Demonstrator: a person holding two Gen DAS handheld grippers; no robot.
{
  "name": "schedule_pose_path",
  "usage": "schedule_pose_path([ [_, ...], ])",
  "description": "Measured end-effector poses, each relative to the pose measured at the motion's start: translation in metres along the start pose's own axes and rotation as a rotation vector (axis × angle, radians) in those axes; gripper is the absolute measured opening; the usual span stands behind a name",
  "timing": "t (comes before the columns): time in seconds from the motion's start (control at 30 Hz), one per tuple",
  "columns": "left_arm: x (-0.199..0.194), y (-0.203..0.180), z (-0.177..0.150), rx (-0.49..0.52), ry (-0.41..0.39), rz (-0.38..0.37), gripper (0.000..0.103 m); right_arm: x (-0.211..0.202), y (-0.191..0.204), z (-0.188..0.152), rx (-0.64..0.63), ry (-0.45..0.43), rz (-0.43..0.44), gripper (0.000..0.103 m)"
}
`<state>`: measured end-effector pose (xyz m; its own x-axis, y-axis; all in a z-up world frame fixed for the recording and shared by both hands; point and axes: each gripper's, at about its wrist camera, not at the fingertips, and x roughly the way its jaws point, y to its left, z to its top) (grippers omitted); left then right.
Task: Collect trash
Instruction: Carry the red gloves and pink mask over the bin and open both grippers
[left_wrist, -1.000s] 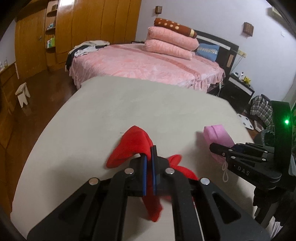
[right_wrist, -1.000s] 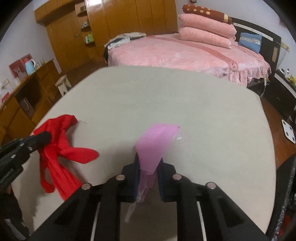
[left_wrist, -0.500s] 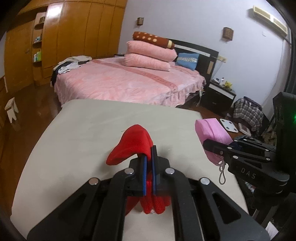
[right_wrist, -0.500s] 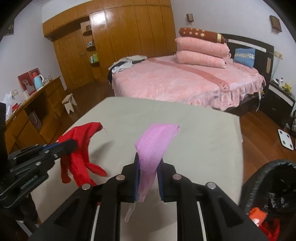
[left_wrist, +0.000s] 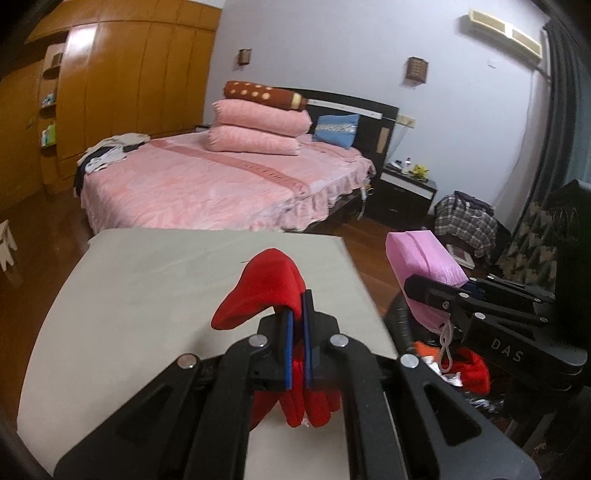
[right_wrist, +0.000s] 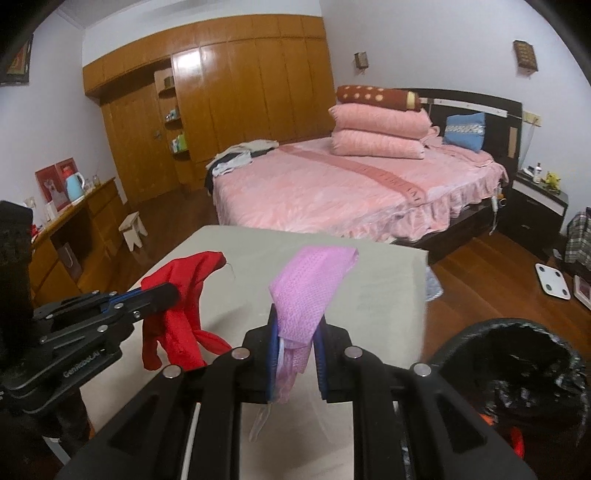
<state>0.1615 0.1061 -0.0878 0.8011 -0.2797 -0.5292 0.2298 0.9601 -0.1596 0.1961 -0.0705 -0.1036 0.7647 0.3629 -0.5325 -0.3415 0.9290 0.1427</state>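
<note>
Both black 2-finger grippers are clamped on cloth — the left gripper (left_wrist: 297, 314), jaws nearly together, pinches a crumpled red fabric glove (left_wrist: 266, 284), and the right gripper (right_wrist: 297, 332), slightly wider, grips a folded pink textured face mask (right_wrist: 310, 284). Both pieces hang above the beige table (left_wrist: 147, 280), beside a black-lined trash bin (right_wrist: 517, 354) at its right edge.
</note>
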Motion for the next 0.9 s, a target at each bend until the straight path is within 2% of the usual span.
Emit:
schedule_pose_path([
  [0.43, 0.010, -0.106, 0.009, 0.102, -0.017, -0.141, 0.004, -0.079, -0.085, -0.014, 0.067, -0.066, -0.140, 0.017],
  [0.9, 0.058, -0.210, -0.001, 0.225, 0.023, -0.307, 0.004, -0.121, -0.169, -0.039, 0.138, -0.061, -0.293, 0.017],
])
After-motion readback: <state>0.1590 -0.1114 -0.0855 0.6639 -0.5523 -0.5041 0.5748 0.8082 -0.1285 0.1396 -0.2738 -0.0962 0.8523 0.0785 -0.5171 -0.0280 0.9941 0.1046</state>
